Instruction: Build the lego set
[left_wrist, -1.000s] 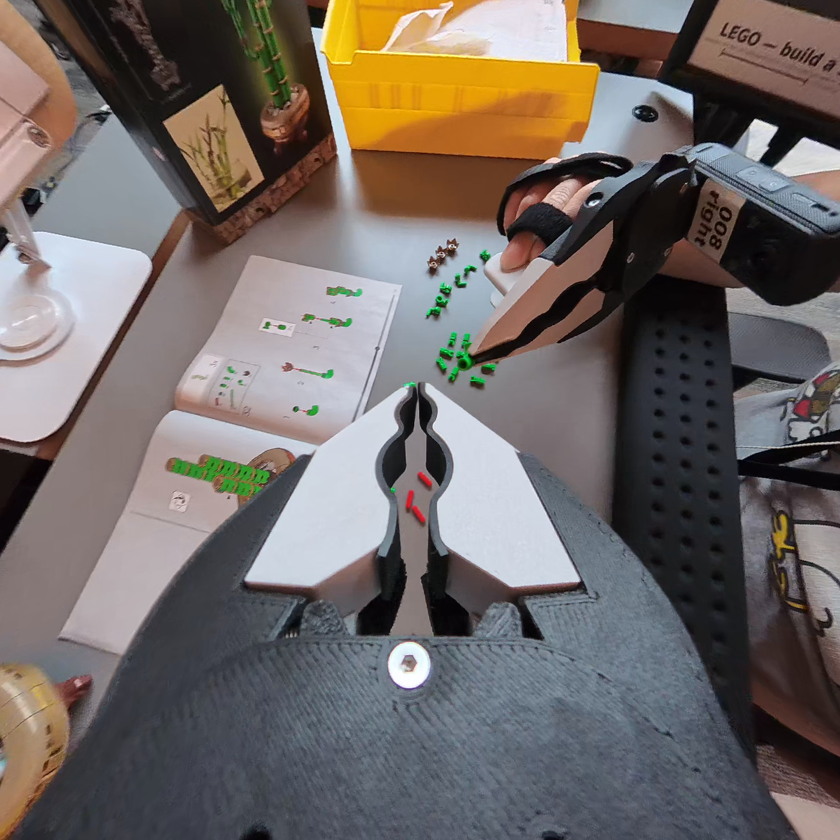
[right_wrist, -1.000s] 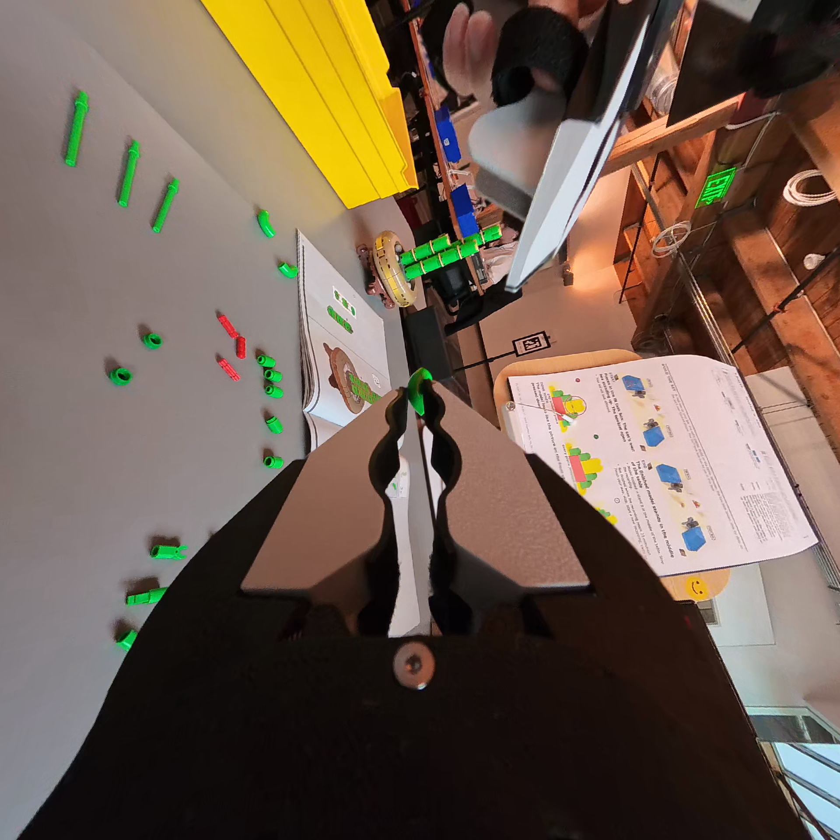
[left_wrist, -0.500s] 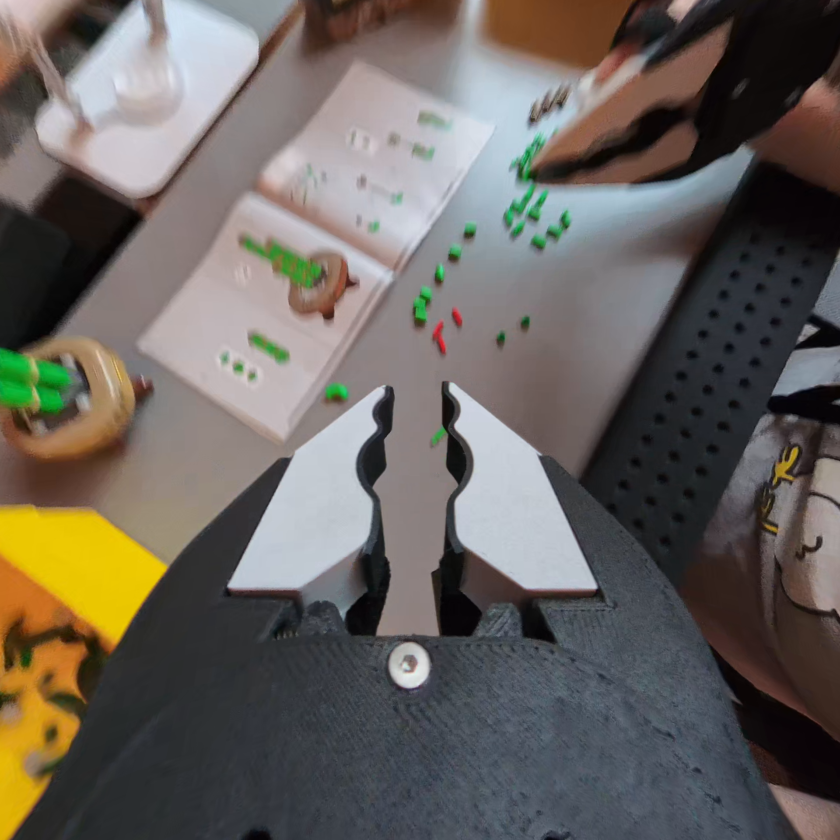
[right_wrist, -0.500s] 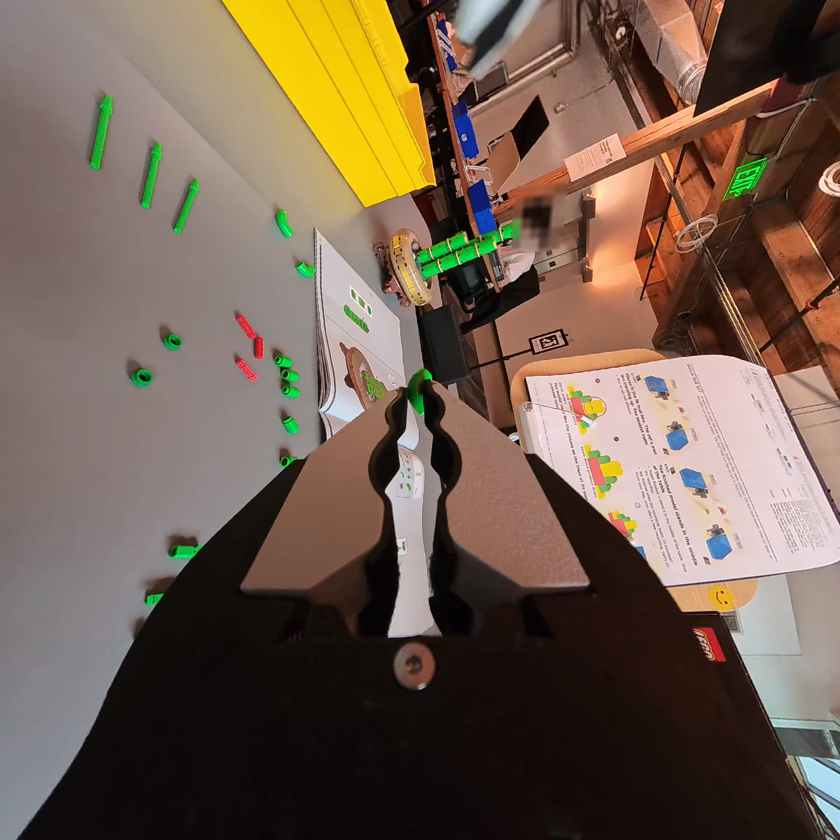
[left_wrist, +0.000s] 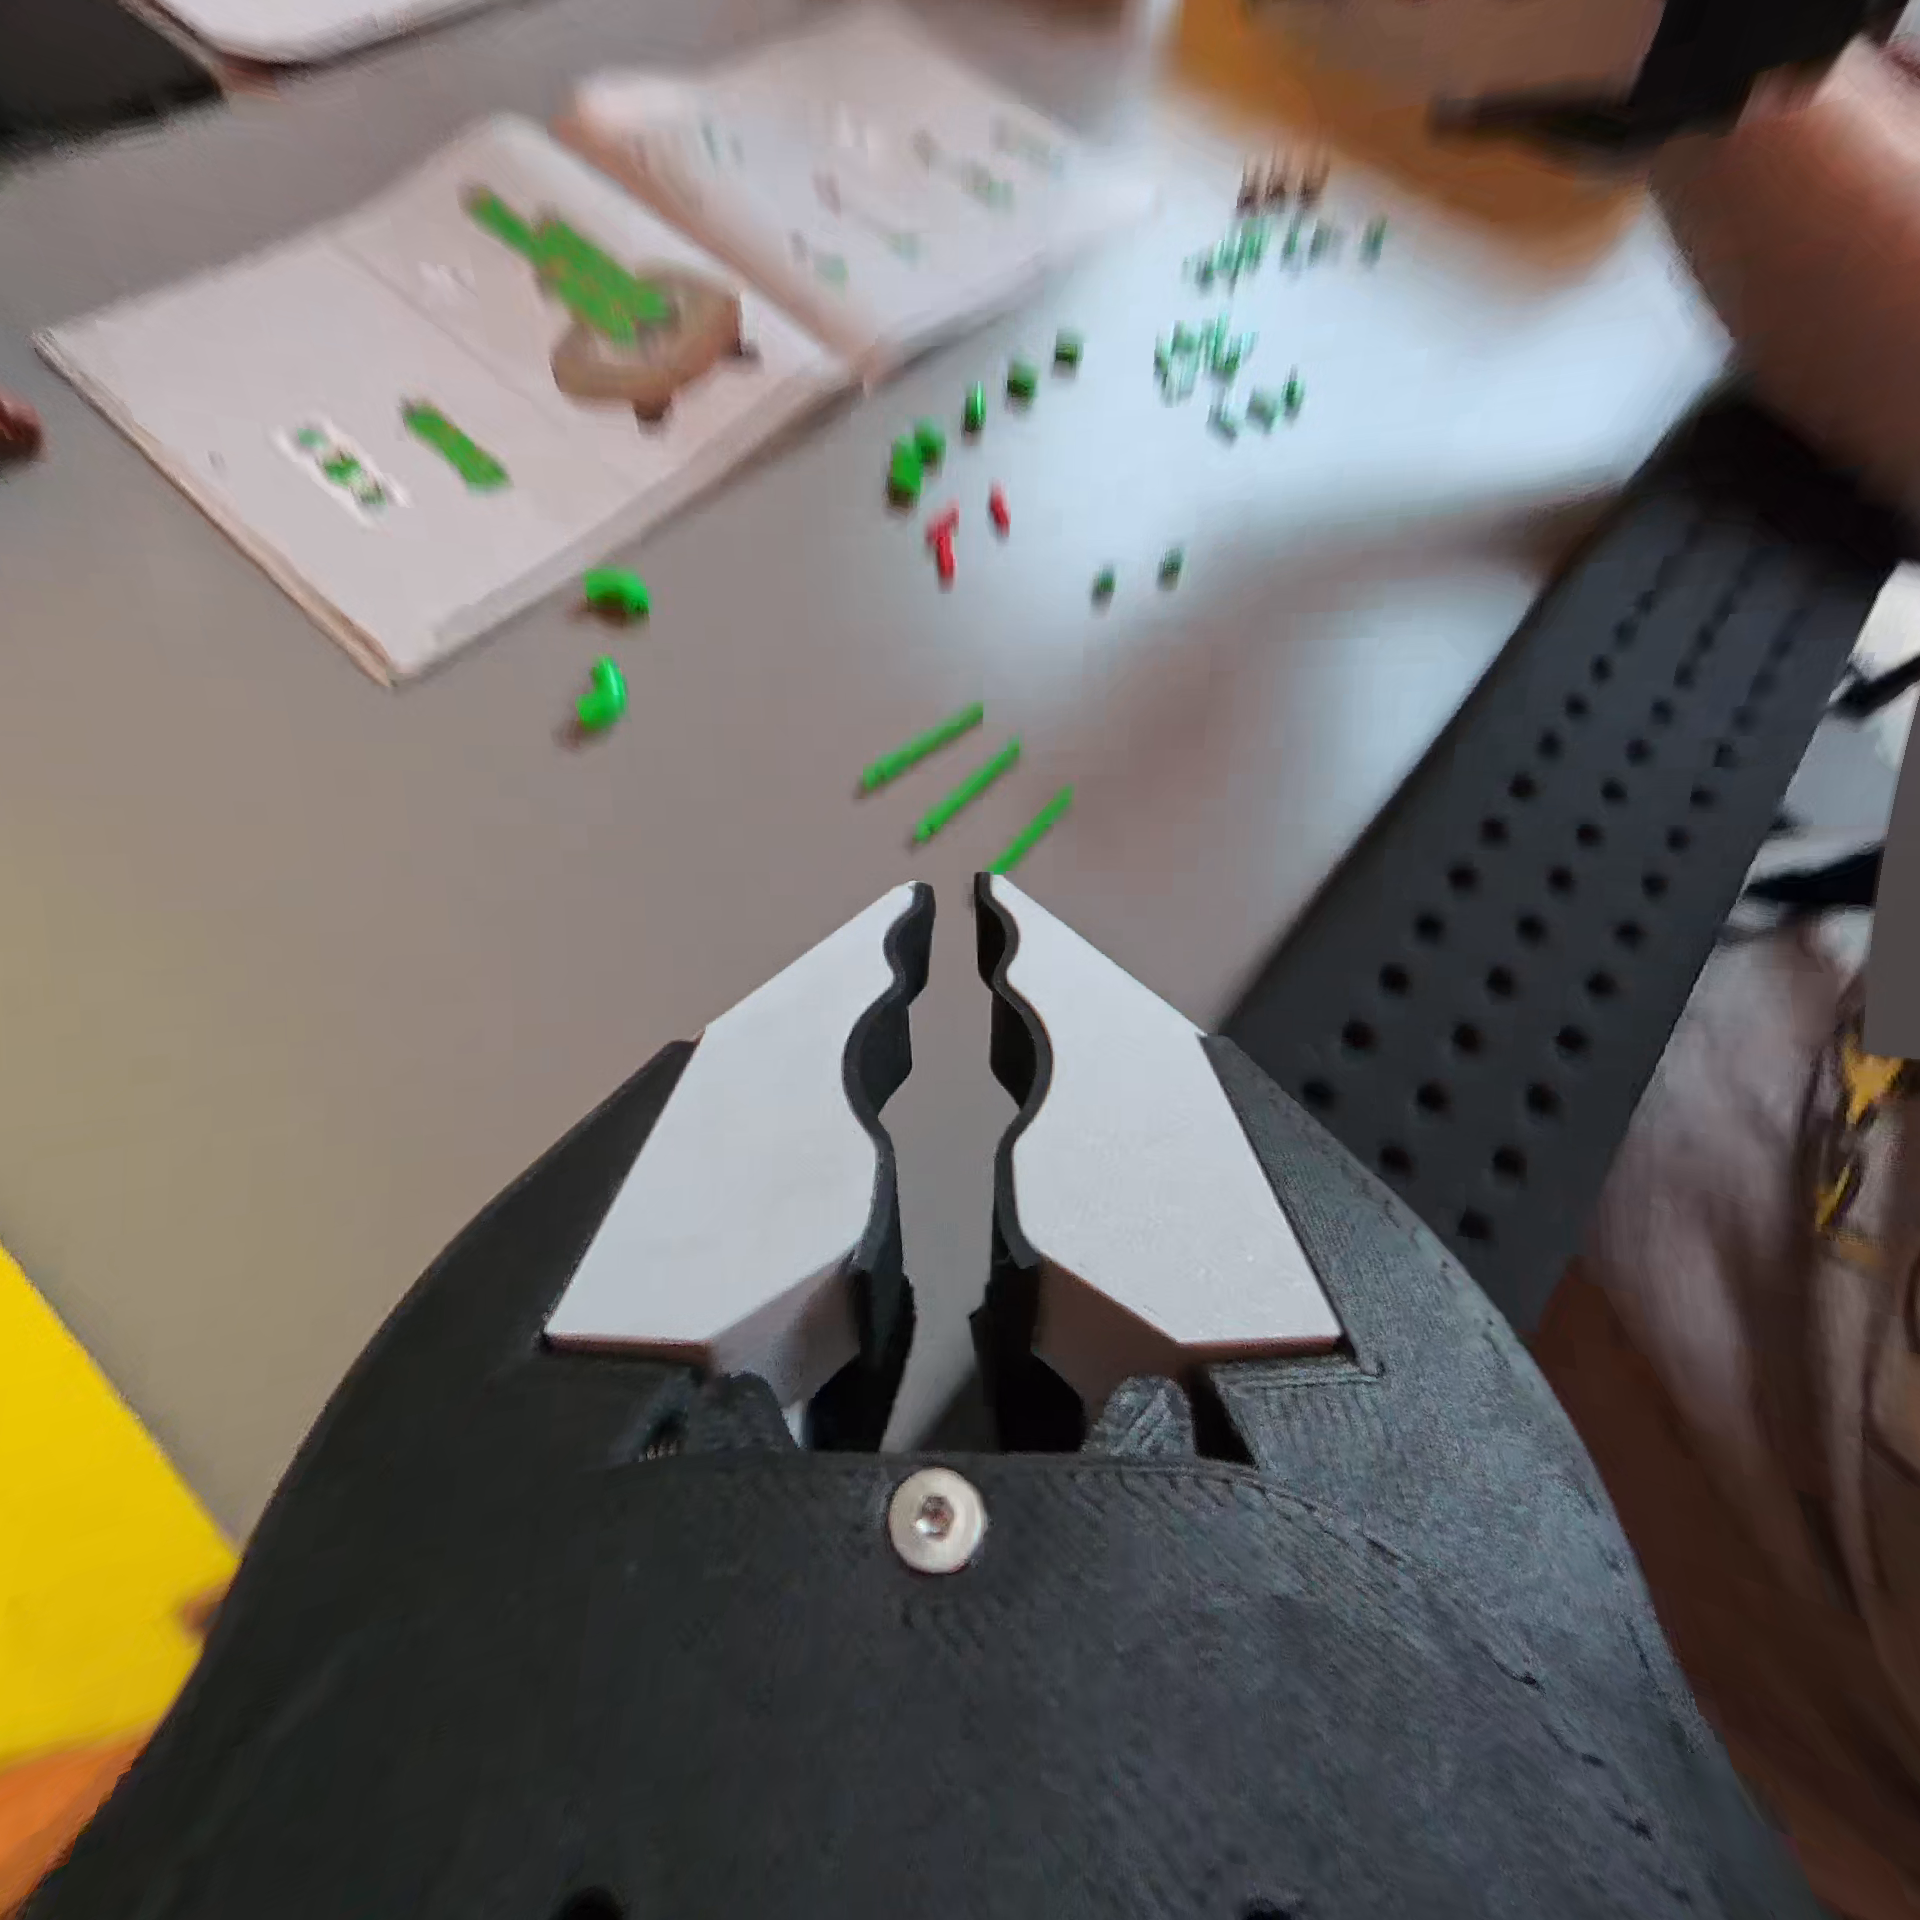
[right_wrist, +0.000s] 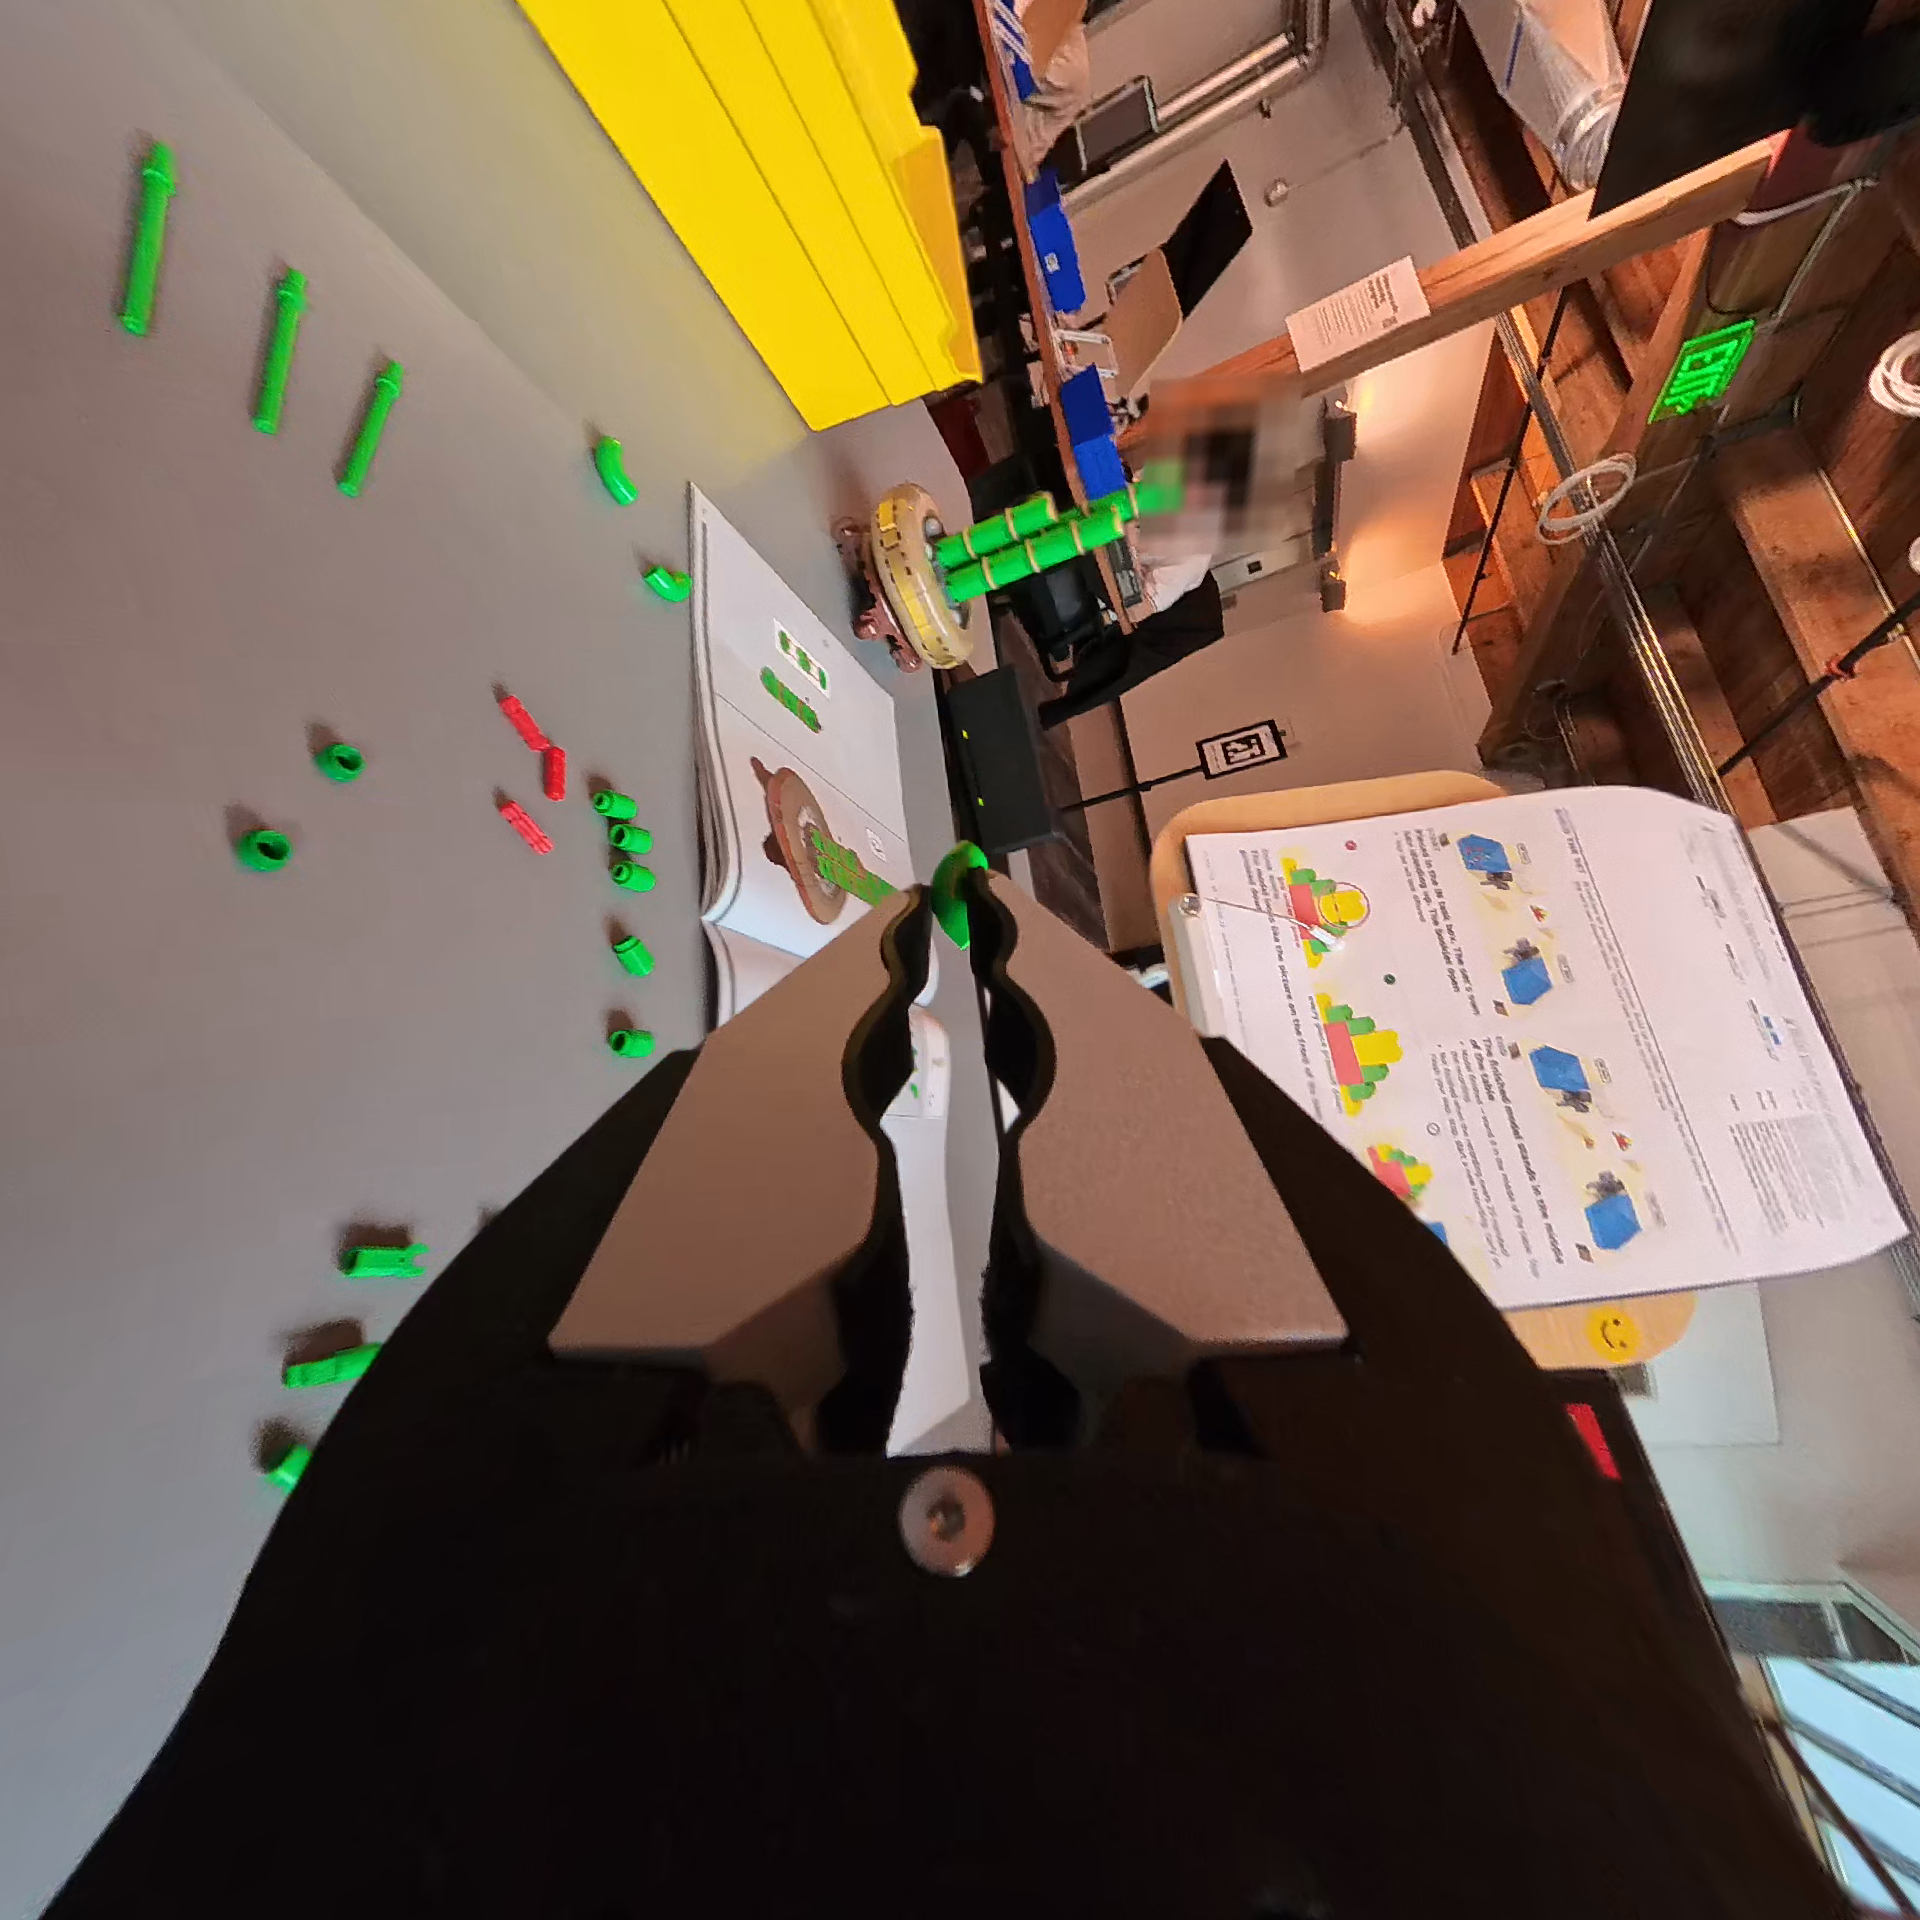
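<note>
1. Our right gripper (right_wrist: 951, 902) pinches a small green piece (right_wrist: 956, 894) at its tips; it may slip out
2. Our left gripper (left_wrist: 954, 891), slightly parted and empty, nears three green rods (left_wrist: 961, 781) and may scatter them

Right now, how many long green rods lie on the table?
3, side by side and apart: first rod, second rod, third rod, left of the yellow bin. The grippers could hide others.

Left view motion-blurred, glare on table (left_wrist: 1351, 520); right view sharp, wide-angle warped.
</note>
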